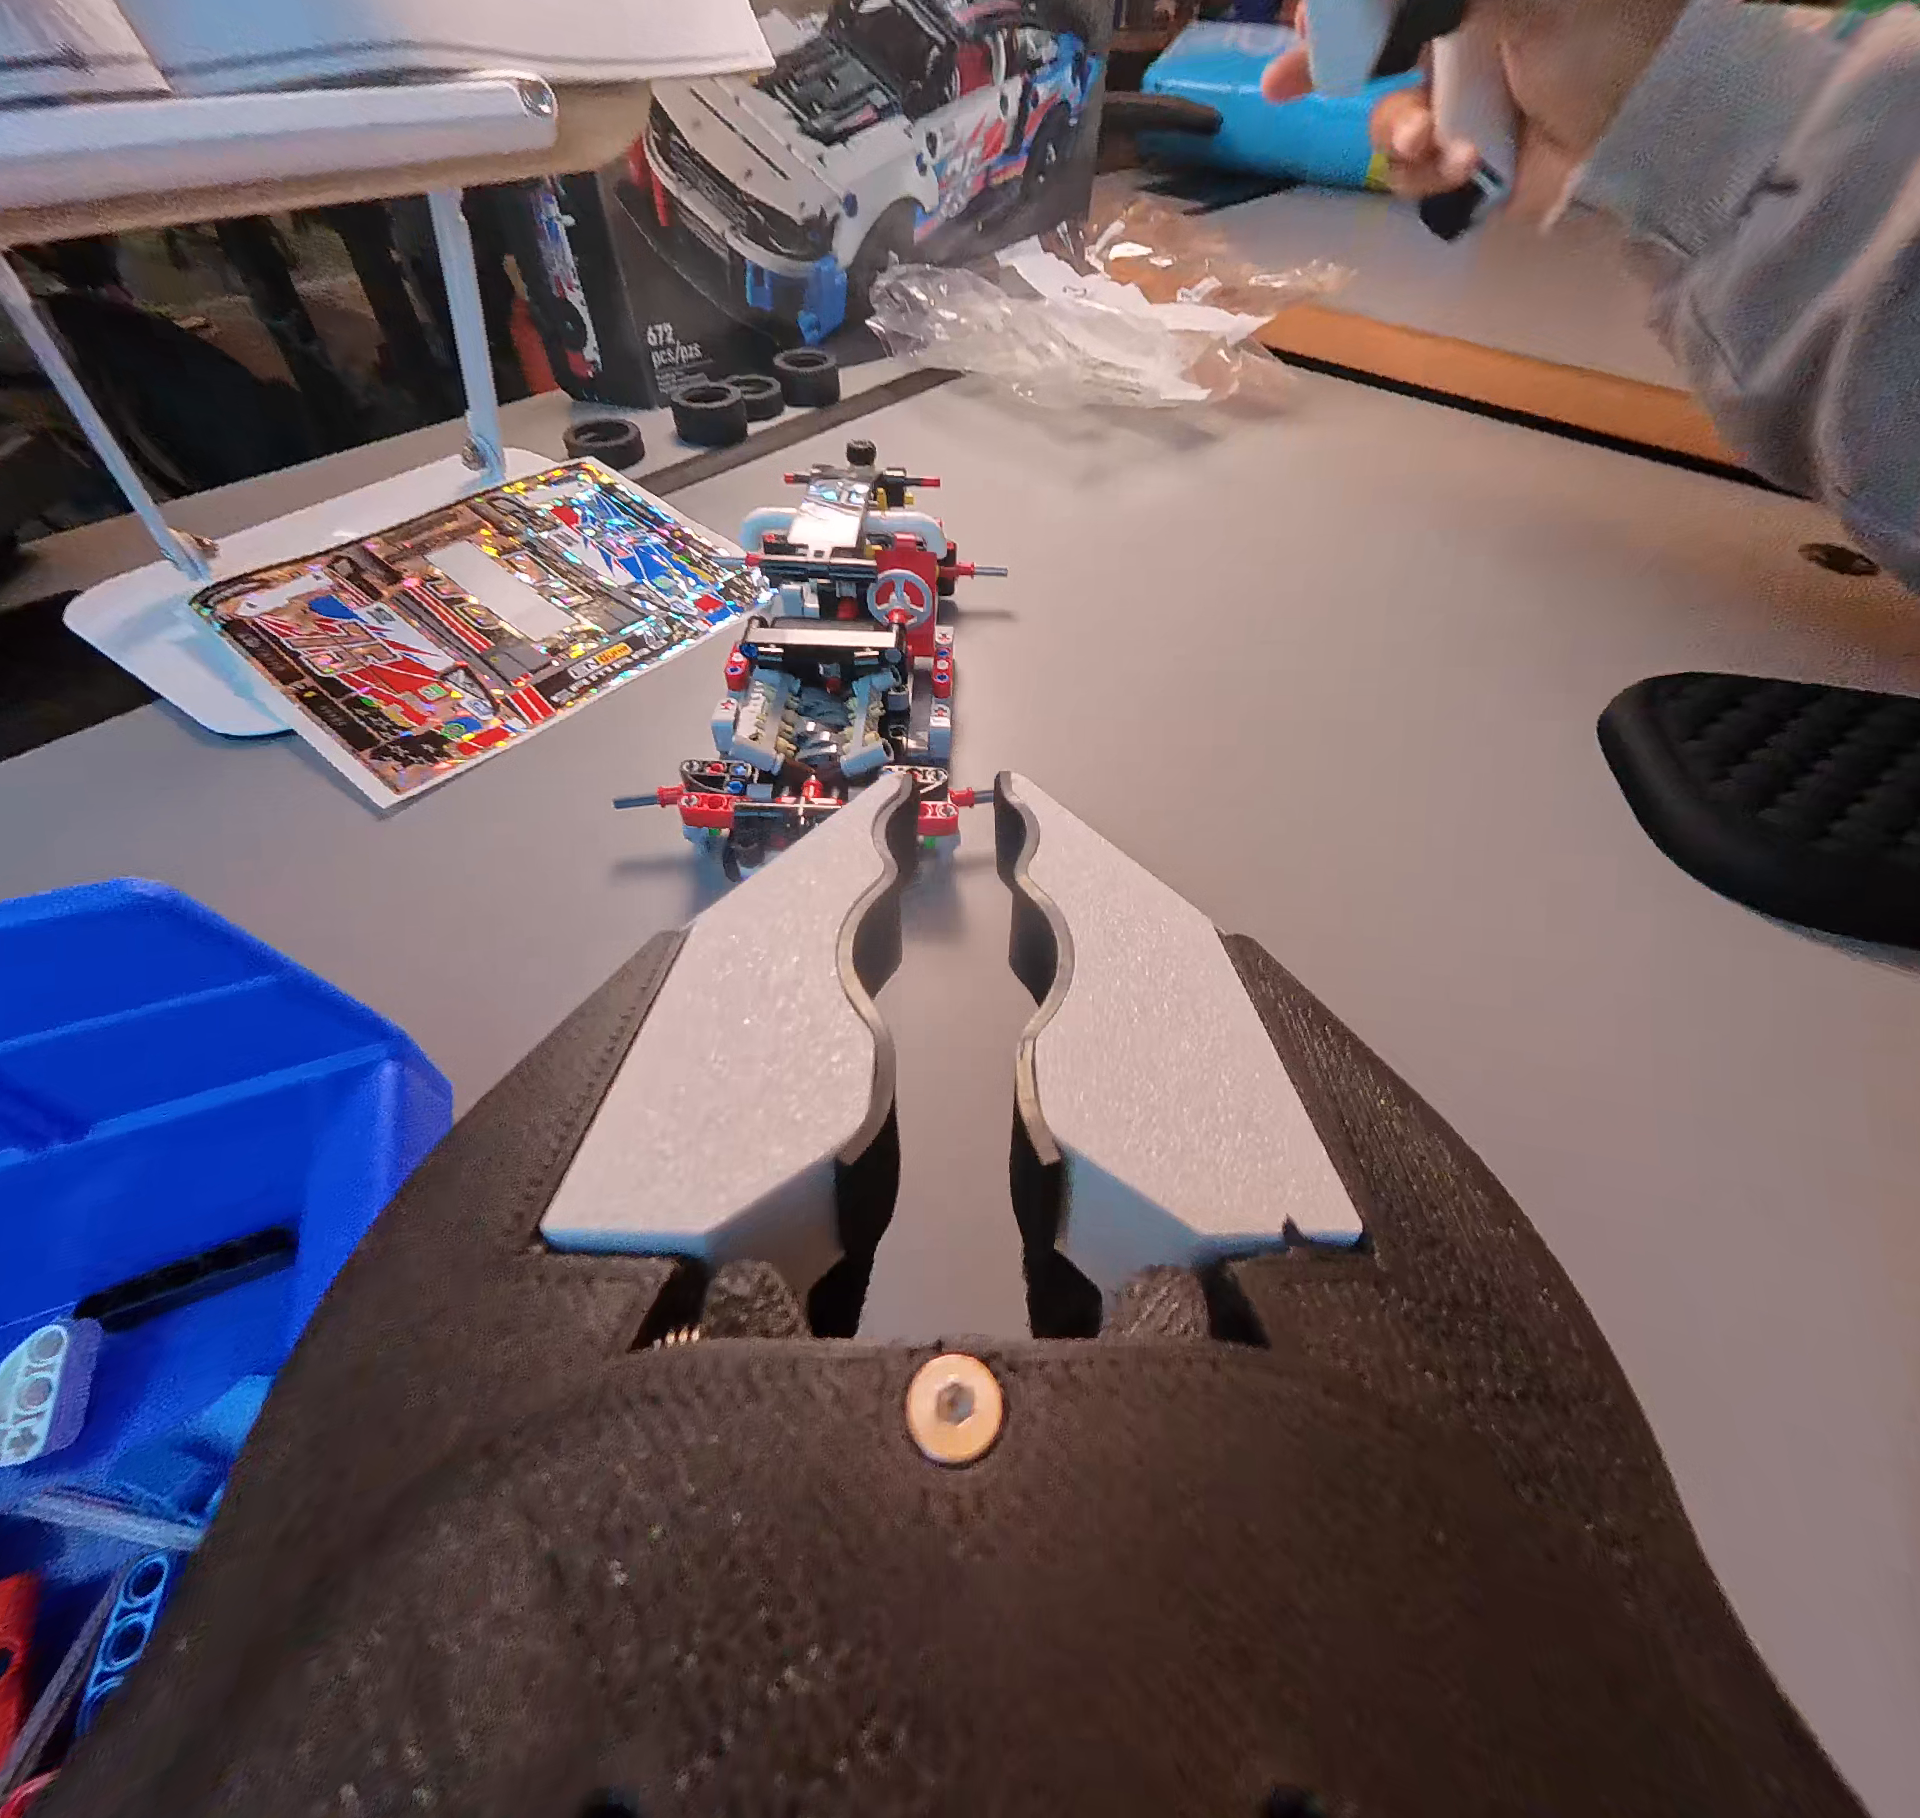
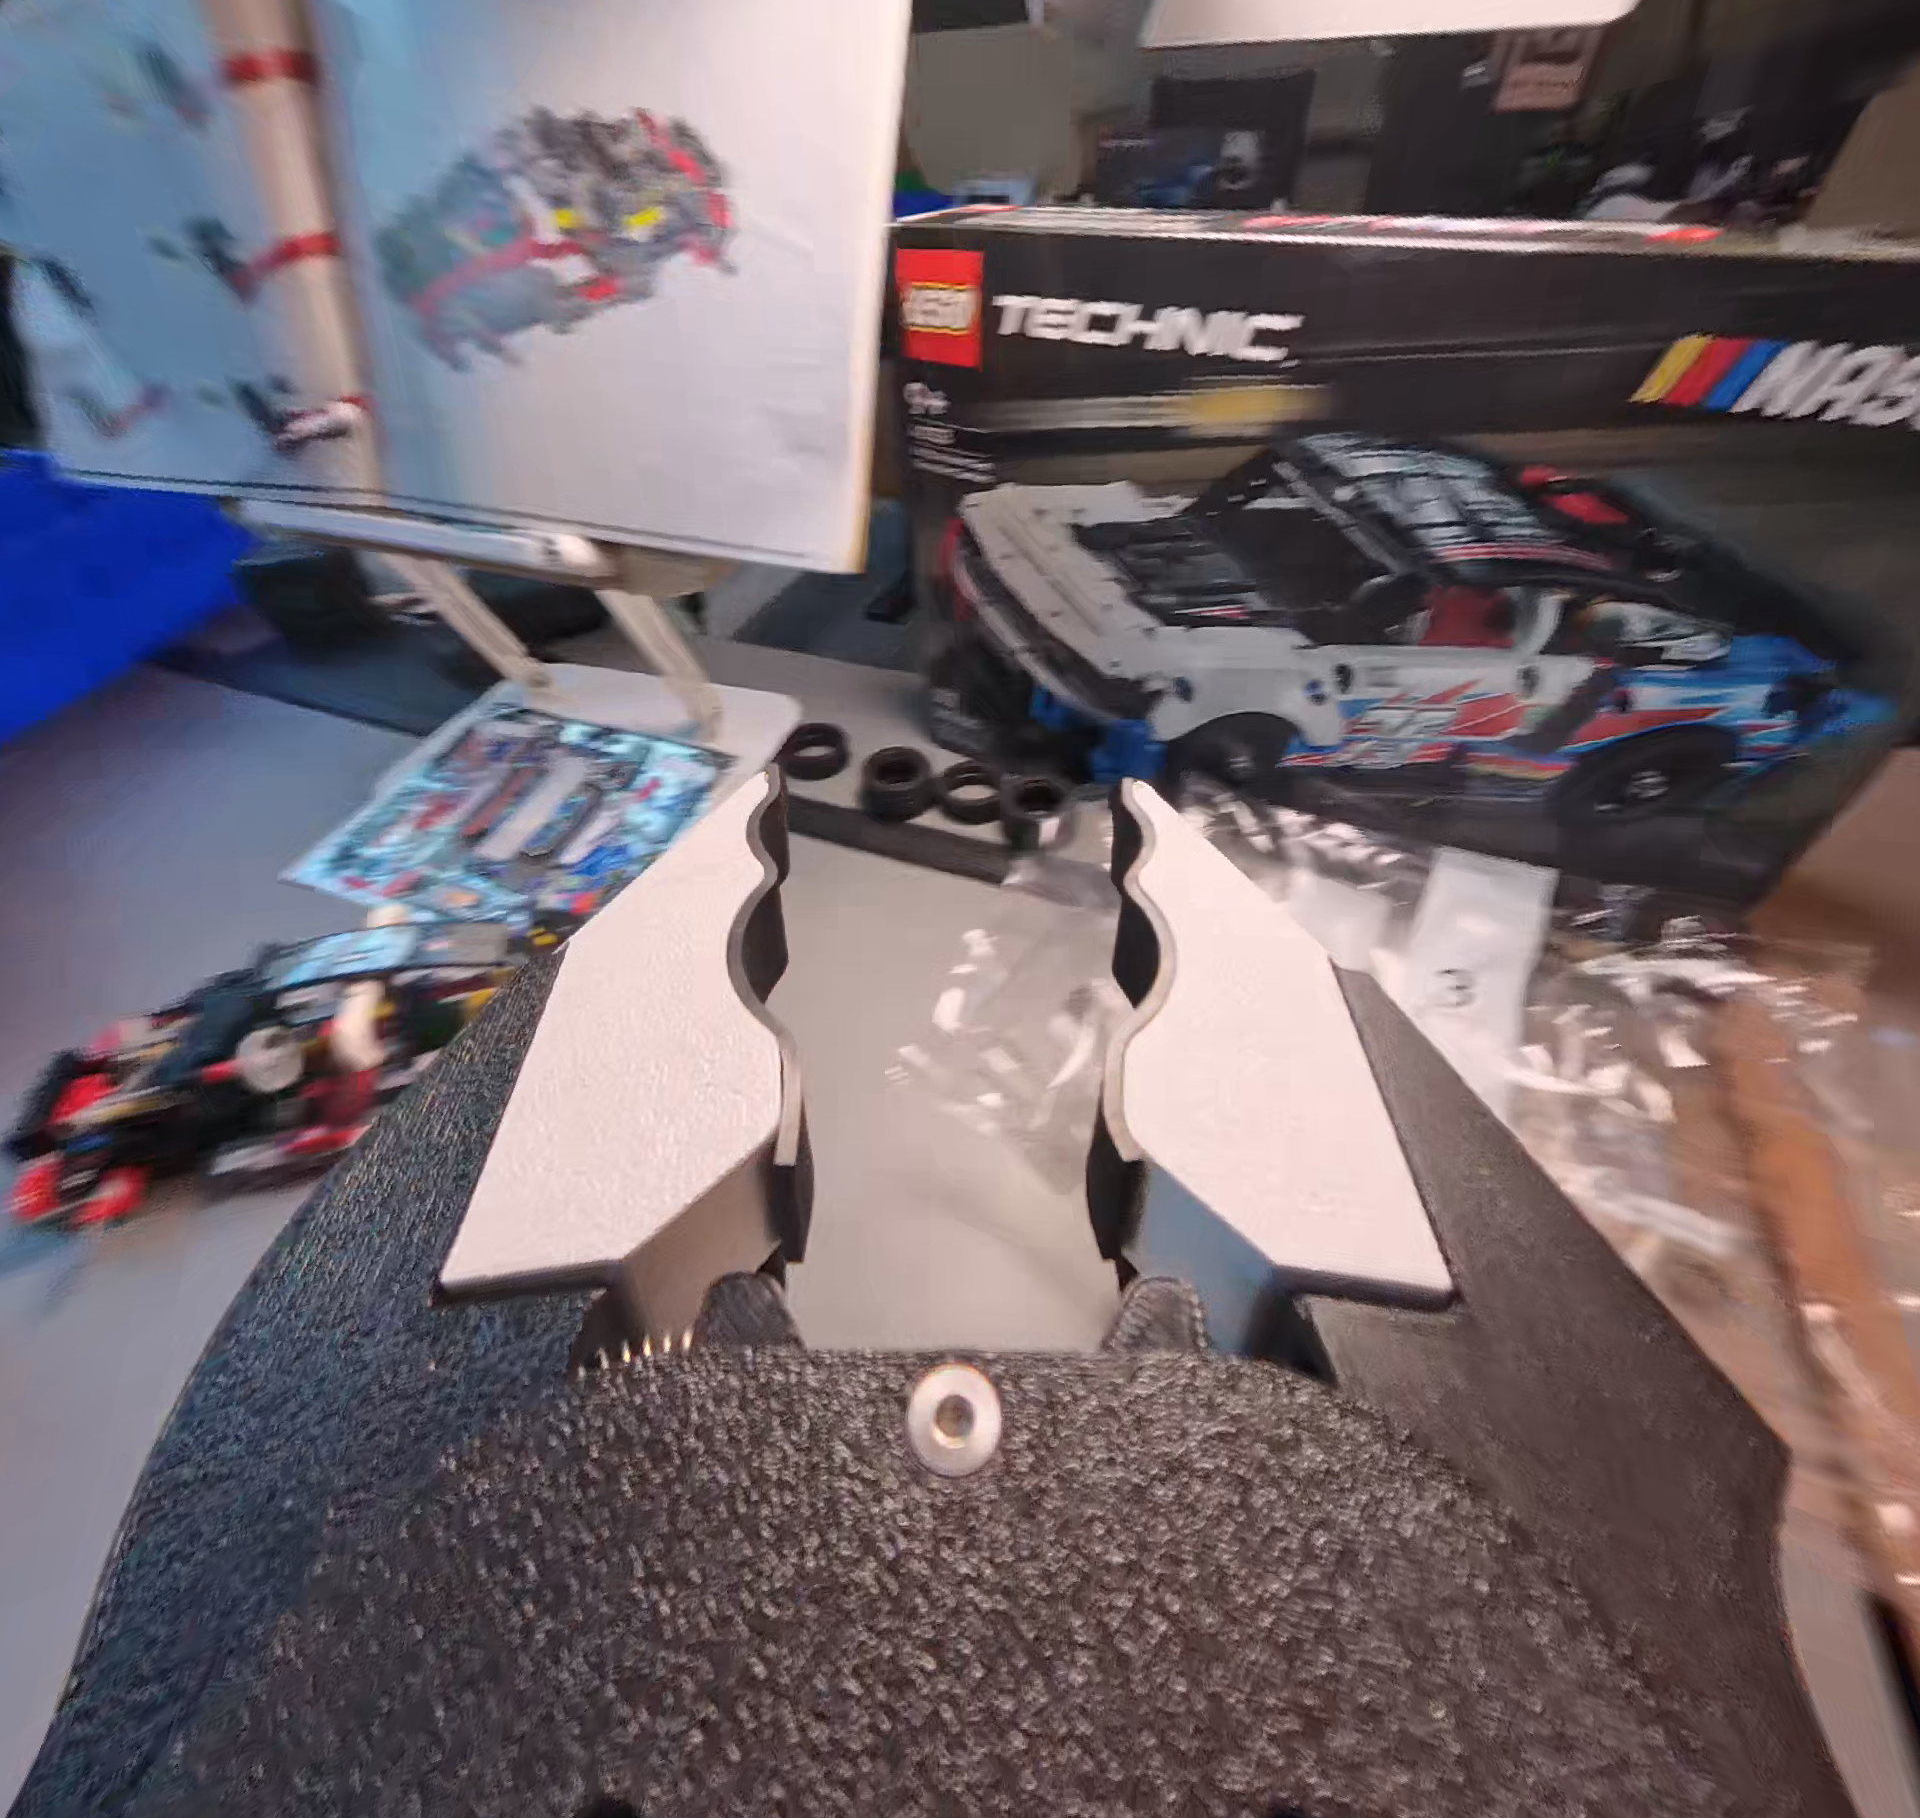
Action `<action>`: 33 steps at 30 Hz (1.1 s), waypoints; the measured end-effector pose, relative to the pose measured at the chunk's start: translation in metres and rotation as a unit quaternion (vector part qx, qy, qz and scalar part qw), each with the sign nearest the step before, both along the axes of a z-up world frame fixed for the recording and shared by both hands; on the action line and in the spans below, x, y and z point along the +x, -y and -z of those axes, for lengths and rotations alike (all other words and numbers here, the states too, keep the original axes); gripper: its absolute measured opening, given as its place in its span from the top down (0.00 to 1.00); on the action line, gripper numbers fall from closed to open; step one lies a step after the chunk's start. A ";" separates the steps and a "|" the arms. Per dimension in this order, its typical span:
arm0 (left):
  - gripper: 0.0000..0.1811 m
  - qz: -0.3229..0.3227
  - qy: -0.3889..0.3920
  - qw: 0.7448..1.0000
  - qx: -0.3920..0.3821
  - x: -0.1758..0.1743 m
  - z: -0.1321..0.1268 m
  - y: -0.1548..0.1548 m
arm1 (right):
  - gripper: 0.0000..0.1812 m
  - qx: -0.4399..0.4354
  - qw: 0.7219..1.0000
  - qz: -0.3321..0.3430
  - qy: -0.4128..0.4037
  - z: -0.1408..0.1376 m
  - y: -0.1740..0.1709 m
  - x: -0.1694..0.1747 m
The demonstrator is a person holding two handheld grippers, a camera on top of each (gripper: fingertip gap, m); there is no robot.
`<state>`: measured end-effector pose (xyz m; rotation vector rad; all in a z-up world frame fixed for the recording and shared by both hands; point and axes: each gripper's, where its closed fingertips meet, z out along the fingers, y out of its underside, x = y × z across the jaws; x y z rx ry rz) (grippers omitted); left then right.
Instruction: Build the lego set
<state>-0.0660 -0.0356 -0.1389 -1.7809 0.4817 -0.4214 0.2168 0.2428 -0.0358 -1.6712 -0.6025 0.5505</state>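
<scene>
Both grippers, left (image 1: 948,800) and right (image 2: 948,800), stand released, holding nothing. Lego chassis (image 1: 836,667) sits mid-table, just beyond the left fingertips; light, rigid, protruding axles likely fragile: grasp the side beams

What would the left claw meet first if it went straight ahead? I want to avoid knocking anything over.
Probably the half-built lego car chassis: the open left claw points at its near, red-framed end, just above the table. How close it is stays unclear.

set box (image 2: 1351,397): printed brand logos, piece count | sticker sheet (image 1: 468,625): printed markings
</scene>
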 end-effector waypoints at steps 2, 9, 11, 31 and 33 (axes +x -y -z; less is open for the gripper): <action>0.93 -0.008 0.004 1.000 0.015 -0.005 -0.007 0.001 | 0.64 -0.028 0.997 -0.062 -0.037 0.009 0.061 -0.030; 0.91 -0.054 -0.024 0.997 0.039 -0.033 -0.038 0.012 | 1.00 0.027 0.988 -0.149 -0.032 0.052 0.179 -0.101; 0.88 -0.077 -0.055 0.994 0.051 -0.053 -0.065 0.024 | 1.00 0.065 0.986 -0.153 -0.019 0.065 0.185 -0.113; 0.66 0.001 -0.415 0.771 -0.483 -0.320 0.081 0.055 | 0.98 0.089 0.982 -0.166 0.018 0.094 0.194 -0.117; 0.69 0.009 -0.418 0.765 -0.489 -0.321 0.088 0.056 | 0.98 0.085 0.983 -0.163 0.016 0.095 0.192 -0.116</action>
